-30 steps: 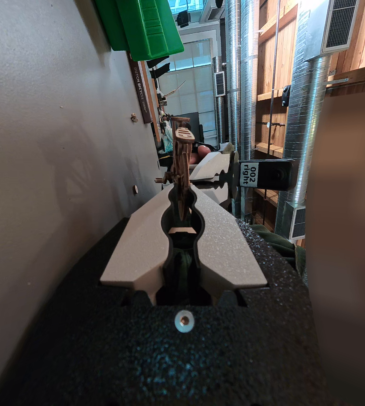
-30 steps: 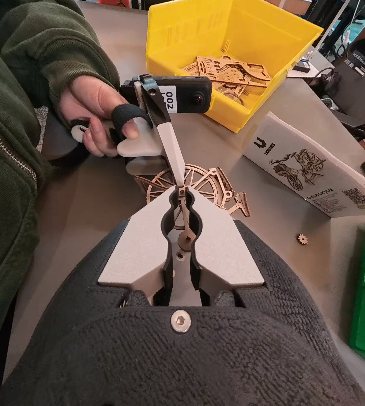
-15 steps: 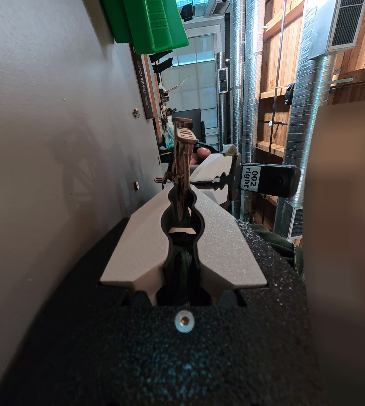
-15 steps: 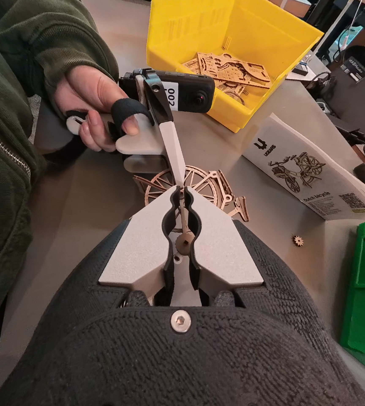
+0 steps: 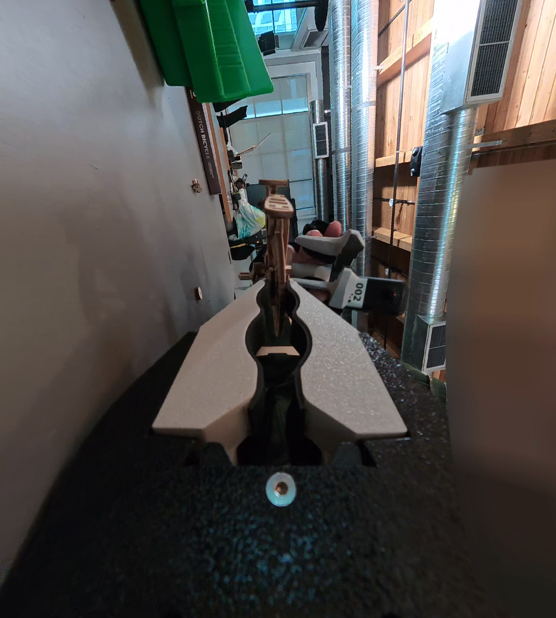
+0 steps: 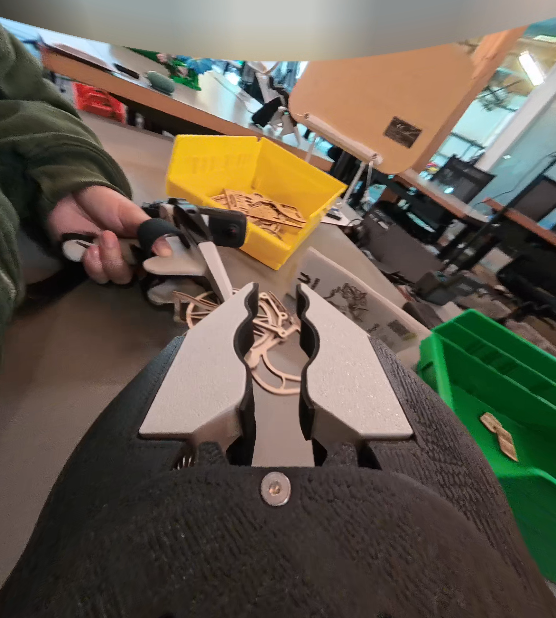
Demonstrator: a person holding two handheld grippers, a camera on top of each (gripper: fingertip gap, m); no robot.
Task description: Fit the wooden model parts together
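The wooden bicycle model [image 5: 278,240] shows edge-on in the left wrist view, saddle at the far end. My left gripper [image 5: 278,287] is shut on its frame and holds it against the grey table [image 5: 69,234]. In the right wrist view the model [image 6: 270,337] lies on the table [image 6: 86,351], its wheel and frame showing through the gap between my fingers. My right gripper [image 6: 276,291] is open and empty, just short of the model. The left gripper [image 6: 228,291], held by a hand in a green sleeve, meets the model at the wheel's left side.
A yellow bin [image 6: 303,187] with wooden sheets [image 6: 263,209] stands behind the model. A white box [image 6: 353,301] with a bicycle picture lies to its right. A green bin [image 6: 504,384] holding small wooden pieces [image 6: 500,434] is close on my right. A small gear [image 5: 197,293] lies loose on the table.
My right gripper has opened, let go of the thin wooden part with the gear, and pulled back and tilted up. My left gripper still holds the model in place.
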